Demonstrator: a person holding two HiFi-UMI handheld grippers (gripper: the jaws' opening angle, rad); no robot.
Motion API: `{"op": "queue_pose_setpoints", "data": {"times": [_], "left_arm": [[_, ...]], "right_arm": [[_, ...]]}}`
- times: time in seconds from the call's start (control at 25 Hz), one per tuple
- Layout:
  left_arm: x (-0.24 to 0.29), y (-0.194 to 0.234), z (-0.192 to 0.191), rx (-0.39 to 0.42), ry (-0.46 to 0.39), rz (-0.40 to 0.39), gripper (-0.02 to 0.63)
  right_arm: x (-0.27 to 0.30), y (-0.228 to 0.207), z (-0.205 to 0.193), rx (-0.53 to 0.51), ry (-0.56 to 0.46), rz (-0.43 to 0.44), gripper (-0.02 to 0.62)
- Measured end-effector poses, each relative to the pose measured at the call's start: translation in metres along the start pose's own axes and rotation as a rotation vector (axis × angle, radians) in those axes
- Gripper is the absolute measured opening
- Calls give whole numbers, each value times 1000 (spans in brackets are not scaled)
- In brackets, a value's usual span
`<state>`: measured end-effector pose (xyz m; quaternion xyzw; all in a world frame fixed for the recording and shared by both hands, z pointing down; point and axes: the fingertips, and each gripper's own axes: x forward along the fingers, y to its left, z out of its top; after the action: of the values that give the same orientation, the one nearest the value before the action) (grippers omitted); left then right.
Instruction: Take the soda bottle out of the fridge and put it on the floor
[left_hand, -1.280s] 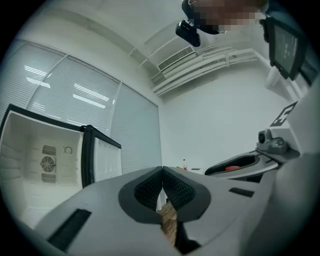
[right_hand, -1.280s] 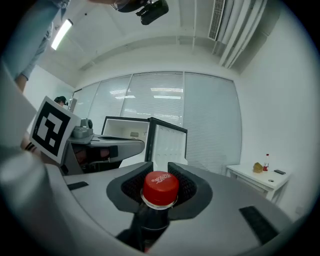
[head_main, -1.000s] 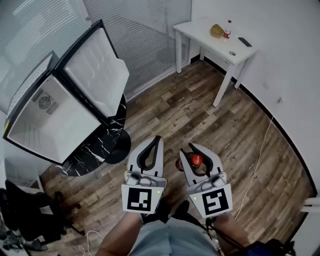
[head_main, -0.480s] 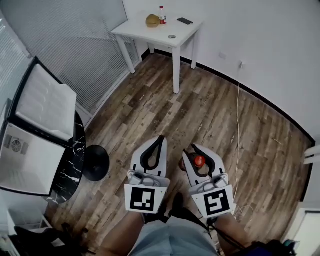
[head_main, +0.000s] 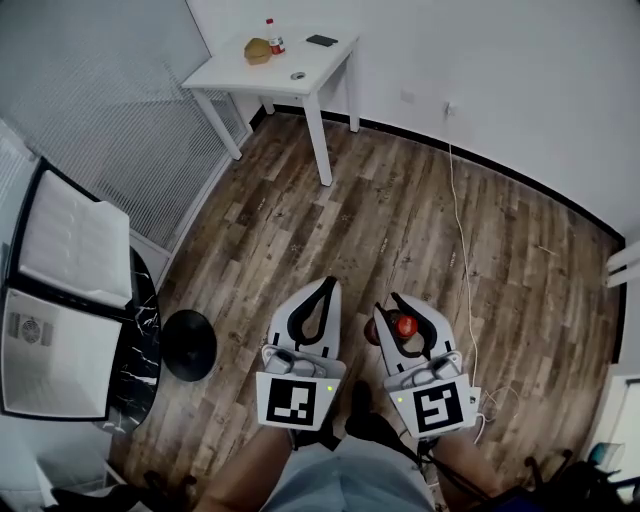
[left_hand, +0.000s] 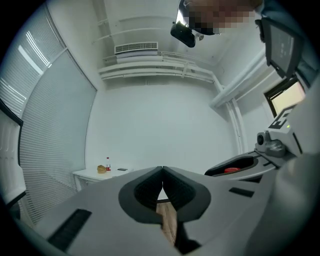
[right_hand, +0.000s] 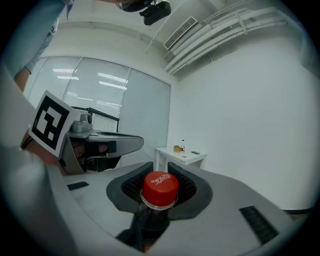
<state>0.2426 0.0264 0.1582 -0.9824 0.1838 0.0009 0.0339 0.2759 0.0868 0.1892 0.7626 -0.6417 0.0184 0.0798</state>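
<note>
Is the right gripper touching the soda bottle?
Touching. In the right gripper view, the fingers of the right gripper press the soda bottle below its red cap.

Even bright light, fisheye-warped edges

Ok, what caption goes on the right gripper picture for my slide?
Right gripper clamped on a red-capped soda bottle, white table beyond.

A sparse office room. One wall carries grey slatted blinds (head_main: 100, 90), beside a white rectangular surface (head_main: 235, 72) on brown wood-plank floor (head_main: 400, 230).
</note>
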Motion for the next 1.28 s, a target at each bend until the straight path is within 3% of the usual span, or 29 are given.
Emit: {"op": "queue_pose_setpoints", "data": {"times": [0.52, 1.28], "left_arm": [[-13, -12, -49, -11, 56, -82, 17], [-23, 14, -186, -55, 203, -83, 17]], "right_arm": [[-10, 19, -48, 54, 38, -63, 103], [28, 54, -179, 126, 133, -46, 98]]}}
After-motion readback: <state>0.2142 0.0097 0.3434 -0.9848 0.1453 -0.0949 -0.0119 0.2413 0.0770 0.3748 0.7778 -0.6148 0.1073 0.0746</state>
